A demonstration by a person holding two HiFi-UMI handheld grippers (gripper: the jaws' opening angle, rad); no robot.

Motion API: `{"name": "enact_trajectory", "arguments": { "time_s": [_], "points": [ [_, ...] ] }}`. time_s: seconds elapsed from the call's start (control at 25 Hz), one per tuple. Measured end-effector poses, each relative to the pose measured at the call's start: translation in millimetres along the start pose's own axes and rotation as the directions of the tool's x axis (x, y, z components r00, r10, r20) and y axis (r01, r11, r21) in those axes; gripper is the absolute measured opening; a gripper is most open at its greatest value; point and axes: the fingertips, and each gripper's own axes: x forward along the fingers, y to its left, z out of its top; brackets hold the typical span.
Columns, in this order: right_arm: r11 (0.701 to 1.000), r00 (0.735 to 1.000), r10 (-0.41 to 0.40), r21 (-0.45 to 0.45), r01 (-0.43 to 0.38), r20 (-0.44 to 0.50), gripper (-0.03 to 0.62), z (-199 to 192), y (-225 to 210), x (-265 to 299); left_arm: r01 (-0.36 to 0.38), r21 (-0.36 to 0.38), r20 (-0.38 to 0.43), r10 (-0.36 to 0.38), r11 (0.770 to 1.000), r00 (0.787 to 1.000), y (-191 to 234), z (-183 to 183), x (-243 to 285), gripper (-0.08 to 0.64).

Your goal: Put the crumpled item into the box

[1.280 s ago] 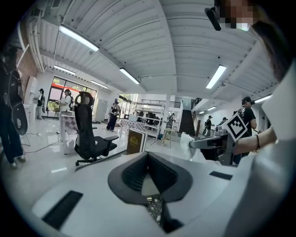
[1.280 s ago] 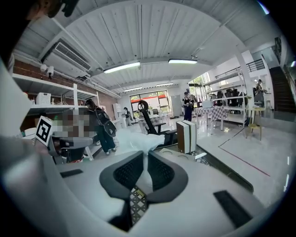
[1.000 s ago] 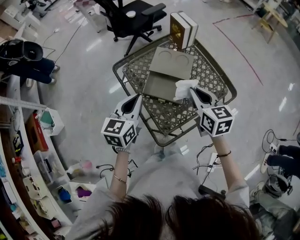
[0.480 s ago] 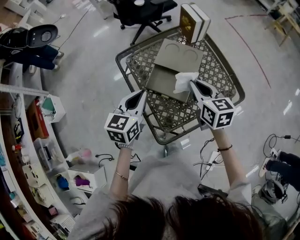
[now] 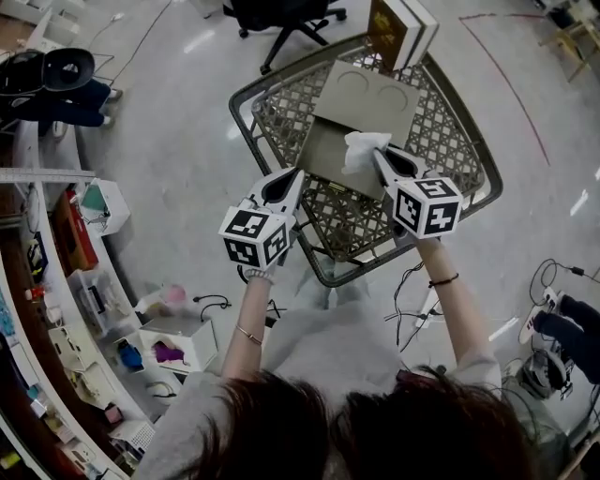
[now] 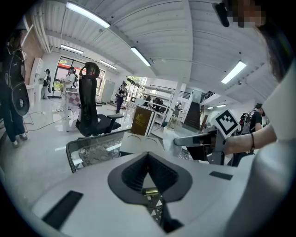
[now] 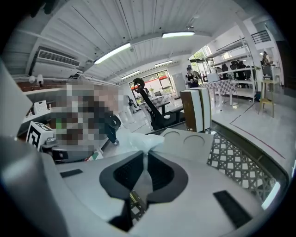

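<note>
A white crumpled tissue (image 5: 362, 152) hangs from my right gripper (image 5: 378, 157), whose jaws are shut on it; the tissue (image 7: 135, 139) bulges out past the tips in the right gripper view. It hovers over the open grey box (image 5: 330, 156), whose raised lid (image 5: 367, 96) has two round marks. The box lies on a metal lattice table (image 5: 431, 141). My left gripper (image 5: 297, 174) is held over the table's left edge, jaws shut with nothing between them. In the left gripper view the box lid (image 6: 138, 140) and the tissue (image 6: 169, 139) lie ahead.
A brown and white book-like case (image 5: 401, 30) stands at the table's far edge. A black office chair (image 5: 281, 14) is behind the table. Shelves and boxes (image 5: 84, 281) line the floor at left, cables (image 5: 412, 291) lie under the table at right.
Both grippers have moved forward and up in the view, and the right one has carried the tissue further over the open box. Neither jaw has changed.
</note>
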Motion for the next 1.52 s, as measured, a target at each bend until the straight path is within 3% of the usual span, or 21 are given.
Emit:
{"name": "enact_trajectory", "arguments": {
  "time_s": [0.84,1.52],
  "points": [
    [0.996,0.987,-0.031,0.081,0.044,-0.158,0.048,-52,-23,73,0.030,-0.086,-0.132,-0.041,0.996,0.990,29,-50,50,0.018],
    [0.972,0.953,-0.045,0.207,0.111,-0.301,0.048,-87,-36,105,0.039,-0.161,-0.190,-0.070,0.986,0.979,34,-79,65,0.018]
  ]
}}
